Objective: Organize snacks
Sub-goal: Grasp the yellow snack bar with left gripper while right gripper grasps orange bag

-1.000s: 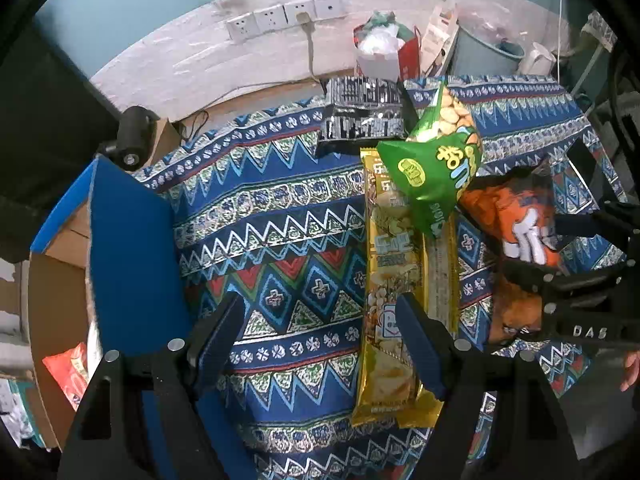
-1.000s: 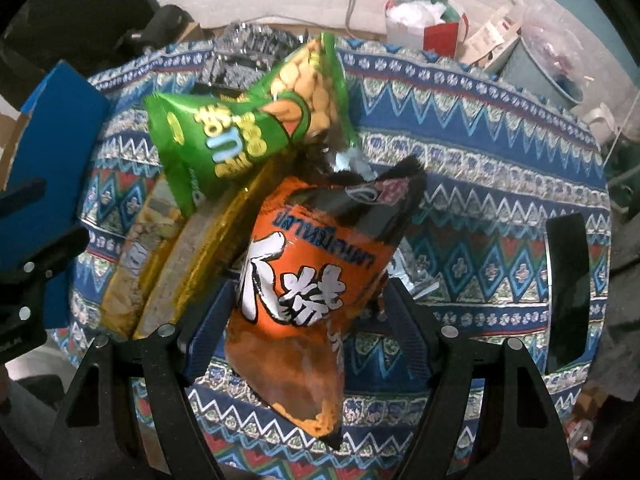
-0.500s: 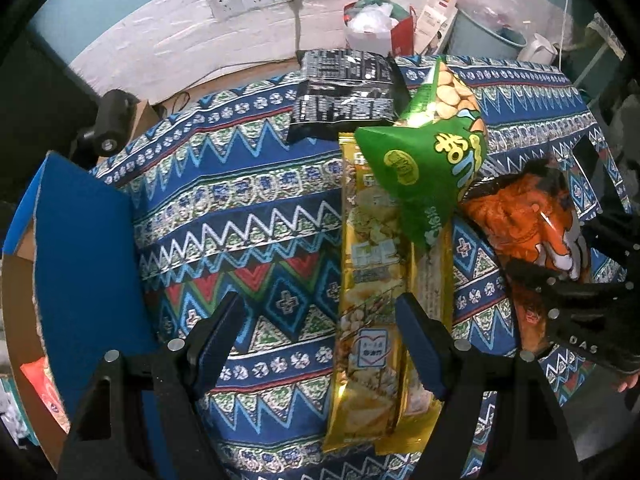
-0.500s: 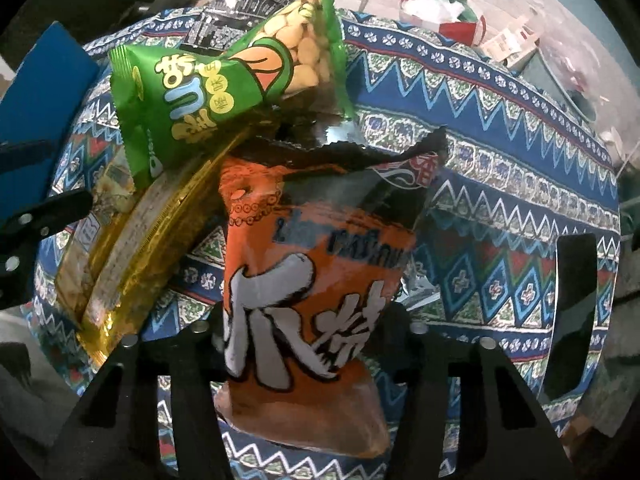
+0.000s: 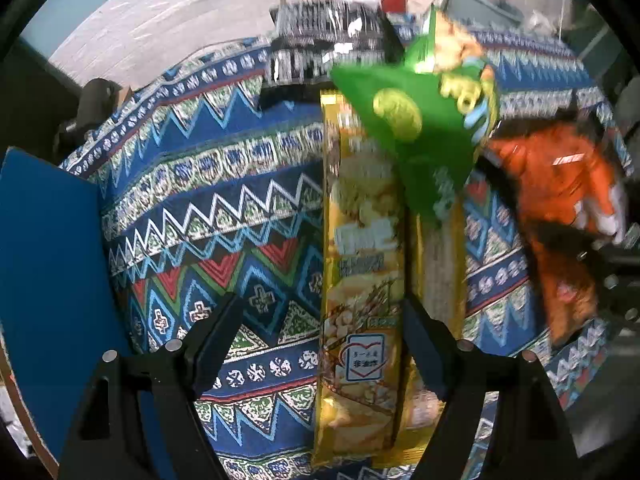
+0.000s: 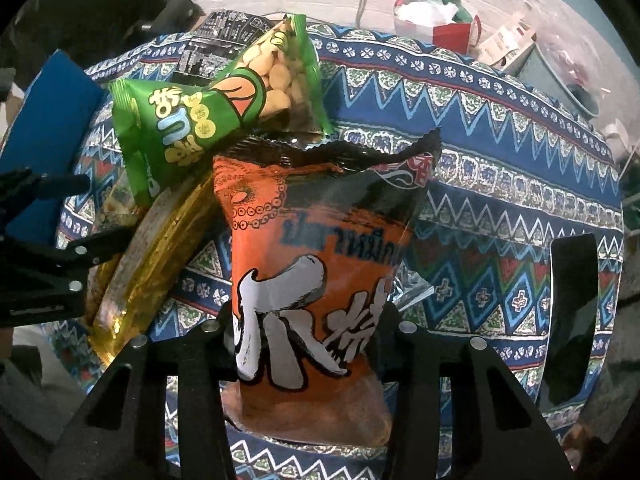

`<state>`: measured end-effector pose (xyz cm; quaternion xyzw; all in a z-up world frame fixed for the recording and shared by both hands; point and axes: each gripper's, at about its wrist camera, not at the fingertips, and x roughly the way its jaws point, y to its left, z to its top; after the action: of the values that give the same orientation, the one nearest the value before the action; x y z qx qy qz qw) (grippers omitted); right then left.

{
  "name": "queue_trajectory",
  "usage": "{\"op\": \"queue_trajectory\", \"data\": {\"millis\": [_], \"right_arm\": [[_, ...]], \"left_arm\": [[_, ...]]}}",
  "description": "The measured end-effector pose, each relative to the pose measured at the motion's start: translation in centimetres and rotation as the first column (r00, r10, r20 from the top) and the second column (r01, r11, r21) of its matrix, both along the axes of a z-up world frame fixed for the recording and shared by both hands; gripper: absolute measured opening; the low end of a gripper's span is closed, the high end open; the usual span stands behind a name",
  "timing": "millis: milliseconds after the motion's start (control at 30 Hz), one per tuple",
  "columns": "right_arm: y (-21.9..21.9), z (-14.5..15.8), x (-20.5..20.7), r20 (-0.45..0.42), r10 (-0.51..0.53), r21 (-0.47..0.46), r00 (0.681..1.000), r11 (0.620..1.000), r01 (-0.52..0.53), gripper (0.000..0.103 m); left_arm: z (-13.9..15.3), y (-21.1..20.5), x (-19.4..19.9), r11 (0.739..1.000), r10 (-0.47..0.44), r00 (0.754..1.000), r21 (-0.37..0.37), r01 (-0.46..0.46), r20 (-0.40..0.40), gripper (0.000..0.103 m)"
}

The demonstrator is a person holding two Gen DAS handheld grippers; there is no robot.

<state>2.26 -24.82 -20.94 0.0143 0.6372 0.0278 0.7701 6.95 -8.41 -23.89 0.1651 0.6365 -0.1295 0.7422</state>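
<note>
Orange foil marks the crinkled snack bag with white characters (image 6: 316, 292) that the right gripper (image 6: 308, 332) is closing on; the bag stands between its black fingers, its lower half pinched at both sides and its black top edge tilted away from the camera. It sits over the blue zigzag-patterned tablecloth (image 6: 500, 184). Beside it a green peanut bag (image 6: 208, 116) lies across a long gold-wrapped snack pack (image 5: 360, 280). The left gripper (image 5: 320, 344) points down with jaws spread wide and nothing pinched; the gold pack's lower part lies between its fingers, nearer the right one. A flat blue panel (image 5: 48, 280) stands at the cloth's left edge.
</note>
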Motion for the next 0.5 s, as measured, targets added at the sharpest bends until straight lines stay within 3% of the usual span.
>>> {"op": "queue_trajectory", "data": {"millis": [100,167,233,300,500], "right_arm": [[0.2,0.2,-0.2,0.005,0.002,-0.002,1.000,1.000,-0.002,0.043],[0.5,0.3,-0.3,0.009,0.005,-0.006,1.000,1.000,-0.005,0.043],[0.4,0.5,-0.2,0.014,0.010,-0.010,1.000,1.000,-0.009,0.043],[0.5,0.7,-0.3,0.018,0.020,-0.021,1.000,1.000,-0.020,0.043],[0.7,1.1,-1.1,0.031,0.027,-0.037,0.999,0.999,-0.026,0.043]], "left_arm": [[-0.6,0.0,-0.1,1.000,-0.001,1.000,-0.004,0.001,0.009,0.081],[-0.7,0.3,-0.2,1.000,-0.002,1.000,-0.025,0.002,-0.001,0.072],[-0.6,0.5,-0.4,0.999,-0.010,1.000,-0.048,0.010,0.000,0.045],[-0.7,0.7,-0.7,0.998,-0.021,1.000,-0.067,0.020,-0.017,0.032],[-0.2,1.2,-2.2,0.999,-0.027,1.000,-0.038,0.027,-0.009,0.031]]}}
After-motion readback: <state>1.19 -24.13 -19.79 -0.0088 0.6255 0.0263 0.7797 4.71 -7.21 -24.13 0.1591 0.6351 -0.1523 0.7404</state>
